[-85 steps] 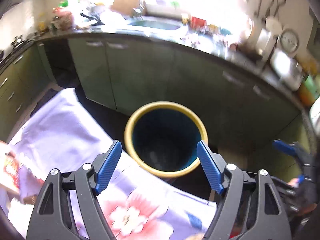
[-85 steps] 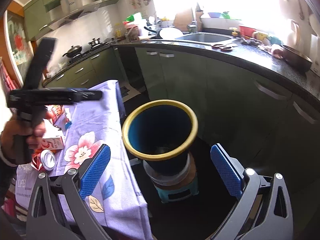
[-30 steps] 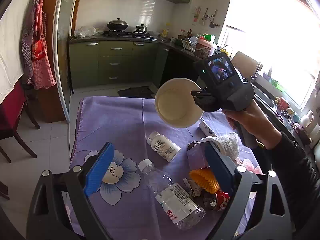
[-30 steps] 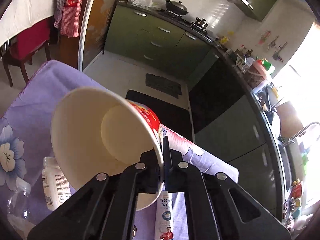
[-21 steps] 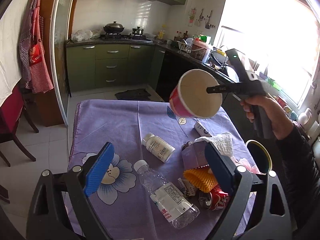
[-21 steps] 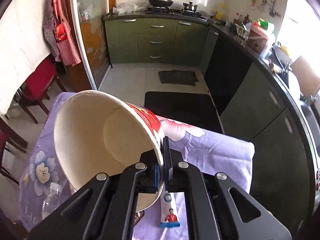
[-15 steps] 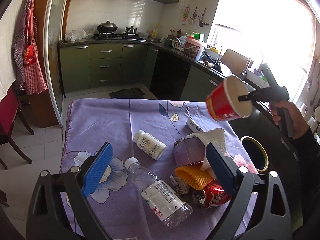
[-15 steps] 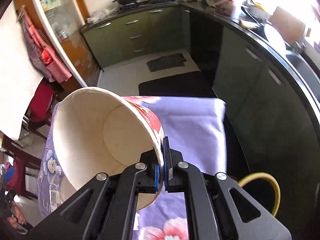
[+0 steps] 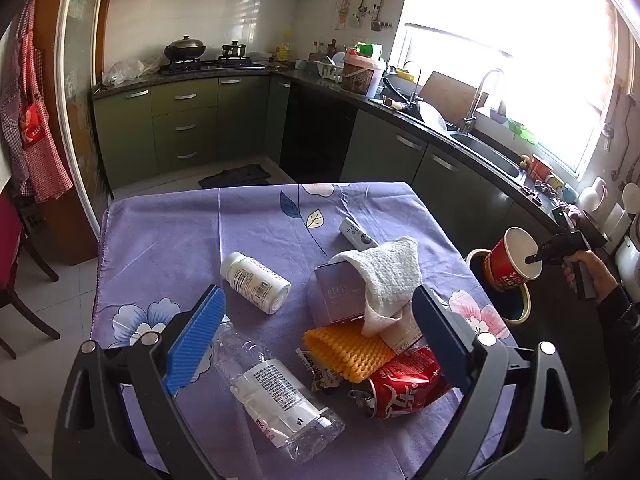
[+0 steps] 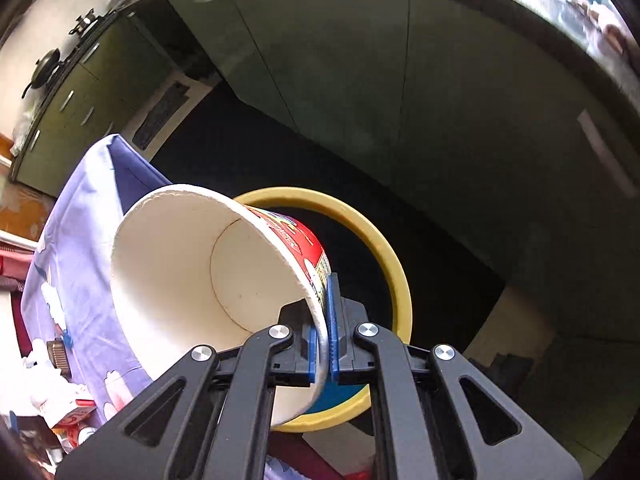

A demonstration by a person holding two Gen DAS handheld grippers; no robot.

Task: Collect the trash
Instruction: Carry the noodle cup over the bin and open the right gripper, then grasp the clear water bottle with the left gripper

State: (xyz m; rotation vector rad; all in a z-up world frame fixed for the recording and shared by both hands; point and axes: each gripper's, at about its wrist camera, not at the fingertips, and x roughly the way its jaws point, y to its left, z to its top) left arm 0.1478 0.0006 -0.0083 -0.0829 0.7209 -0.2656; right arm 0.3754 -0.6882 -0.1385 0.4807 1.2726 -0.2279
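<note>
right hand-held gripper [image 10: 325, 344]: jaws pinched narrow on the rim wall of the red-and-white paper noodle cup [image 10: 208, 280], one pad inside the cup and one outside.
cup position: held in the air over the mouth of the dark blue round trash bin with a yellow rim [image 10: 394, 264]; the left wrist view shows the same cup [image 9: 510, 260] tilted, base toward the bin [image 9: 520, 312], just past the table's right edge.
key relation: bin opening lies directly ahead of and below the right hand-held gripper. The cup's long axis runs from the rim at the pads down and forward into the opening. The right hand is the nearer one by far, so I judge that releasing the pinch should drop the cup in.
risk (judgement): the cup's open mouth overhangs the bin rim on the table side, so it may catch on the rim when let go.
left hand-held gripper [image 9: 316, 334]: jaws spread wide, holding nothing, above the purple floral-cloth table [image 9: 168, 240].
left-side trash: clear crushed plastic bottle [image 9: 276, 392] lies nearest, between the pads; crushed red drink can [image 9: 404, 380] and yellow foam net sleeve [image 9: 348, 352] to its right; white pill bottle [image 9: 256, 282] and white crumpled towel [image 9: 384, 276] farther back.
hidden: bin floor and contents masked by the cup; bin body and what it stands on cut off; cup print too distorted to read.
</note>
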